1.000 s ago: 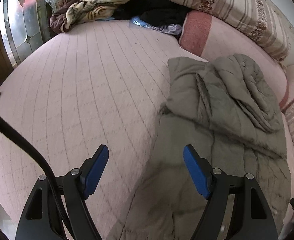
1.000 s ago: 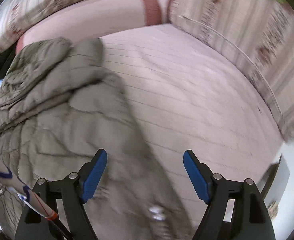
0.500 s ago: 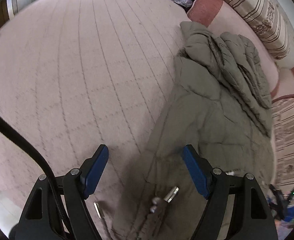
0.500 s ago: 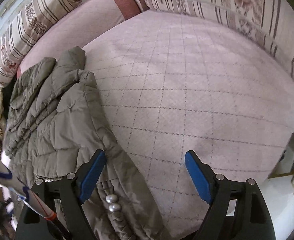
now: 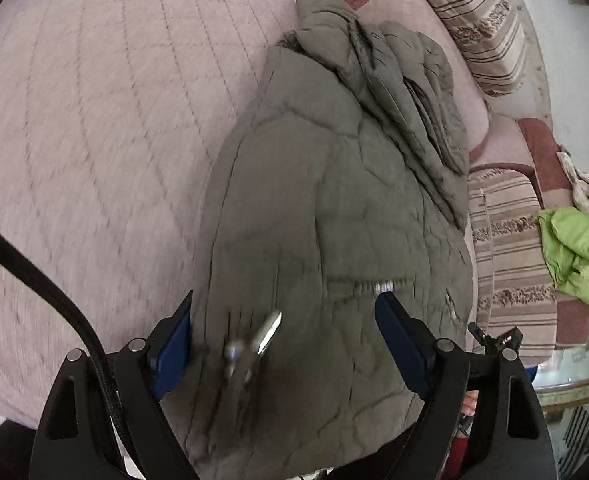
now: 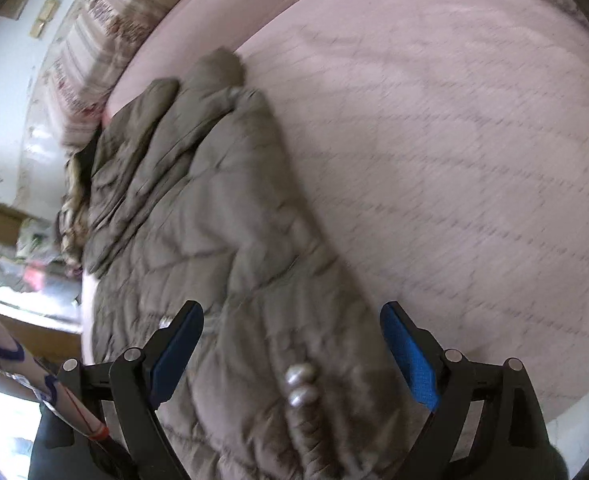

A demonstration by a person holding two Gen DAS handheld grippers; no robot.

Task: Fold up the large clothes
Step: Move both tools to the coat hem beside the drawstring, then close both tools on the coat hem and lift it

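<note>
An olive quilted jacket (image 5: 334,200) lies lengthwise on a pink quilted bed (image 5: 94,120), its bunched far end near striped cushions (image 5: 478,28). The left tongs (image 5: 282,344) point down over the jacket's near hem, jaws widening, a metal zipper pull (image 5: 268,332) lying between them, blue pads not pressing the cloth. The right tongs (image 6: 290,348) hover above the jacket's other near edge, also widening, grasping nothing. A green cloth (image 5: 574,248) sits on the cushions.

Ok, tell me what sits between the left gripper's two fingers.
In the left wrist view, the left gripper, jaws opening, straddles the near end of the grey-green jacket, with its metal zipper pull in the gap.
</note>
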